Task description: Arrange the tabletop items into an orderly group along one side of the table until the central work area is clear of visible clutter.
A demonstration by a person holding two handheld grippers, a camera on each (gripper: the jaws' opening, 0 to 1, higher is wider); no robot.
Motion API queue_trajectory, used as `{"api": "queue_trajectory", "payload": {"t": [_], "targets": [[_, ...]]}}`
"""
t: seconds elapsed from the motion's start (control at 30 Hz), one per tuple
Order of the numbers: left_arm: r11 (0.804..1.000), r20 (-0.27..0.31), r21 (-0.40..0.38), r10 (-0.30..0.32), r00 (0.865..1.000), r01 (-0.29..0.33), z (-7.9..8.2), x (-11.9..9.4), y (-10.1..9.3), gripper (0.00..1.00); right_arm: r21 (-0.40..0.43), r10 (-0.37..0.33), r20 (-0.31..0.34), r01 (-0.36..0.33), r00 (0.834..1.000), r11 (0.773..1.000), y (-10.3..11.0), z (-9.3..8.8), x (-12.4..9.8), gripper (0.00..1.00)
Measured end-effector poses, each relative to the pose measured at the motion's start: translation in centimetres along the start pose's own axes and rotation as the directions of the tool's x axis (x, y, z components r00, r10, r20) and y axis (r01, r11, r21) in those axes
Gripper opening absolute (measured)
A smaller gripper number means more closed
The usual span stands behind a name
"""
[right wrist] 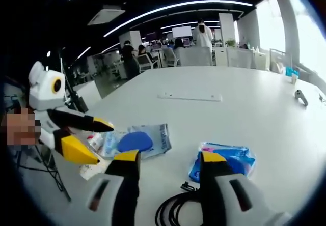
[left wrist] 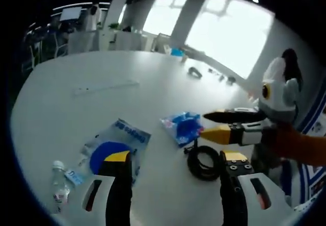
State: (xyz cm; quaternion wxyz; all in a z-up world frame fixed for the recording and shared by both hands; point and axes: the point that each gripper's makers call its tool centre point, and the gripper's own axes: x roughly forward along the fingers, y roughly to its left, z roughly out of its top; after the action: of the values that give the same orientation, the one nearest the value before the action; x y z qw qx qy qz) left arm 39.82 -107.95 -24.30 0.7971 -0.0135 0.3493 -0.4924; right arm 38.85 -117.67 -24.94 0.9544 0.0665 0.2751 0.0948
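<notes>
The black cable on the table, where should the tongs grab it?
Probably pinch one side of the coiled black cable loop, coming down from above. It lies flat on the white table in an open ring, so one jaw can drop inside and one outside.

Open office, large white table (right wrist: 244, 114) in foreground.
Bright windows (left wrist: 224, 37) upper right of left gripper view; ceiling light strips (right wrist: 178, 7) arc across top of right gripper view; desks and chairs (right wrist: 153, 59) behind.

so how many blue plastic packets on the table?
2: a clear packet with a blue disc near the left tongs, a smaller blue packet beside the black cable coil. More may be hidden.
</notes>
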Motion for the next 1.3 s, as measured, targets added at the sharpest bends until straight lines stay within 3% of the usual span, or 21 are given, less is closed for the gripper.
{"api": "queue_trajectory", "payload": {"t": [0.57, 1.3], "targets": [[0.994, 0.018, -0.039, 0.099, 0.995, -0.098, -0.4, -3.8, 5.5, 0.67, -0.026, 0.060, -0.020, -0.060, 0.998, 0.998, 2.7, 1.0, 4.1, 0.43], [0.985, 0.022, -0.088, 0.150, 0.988, -0.148, -1.1, -5.2, 9.6, 0.66, 0.005, 0.076, -0.098, -0.076, 0.992, 0.997, 2.1, -0.8, 9.7, 0.40]]}}
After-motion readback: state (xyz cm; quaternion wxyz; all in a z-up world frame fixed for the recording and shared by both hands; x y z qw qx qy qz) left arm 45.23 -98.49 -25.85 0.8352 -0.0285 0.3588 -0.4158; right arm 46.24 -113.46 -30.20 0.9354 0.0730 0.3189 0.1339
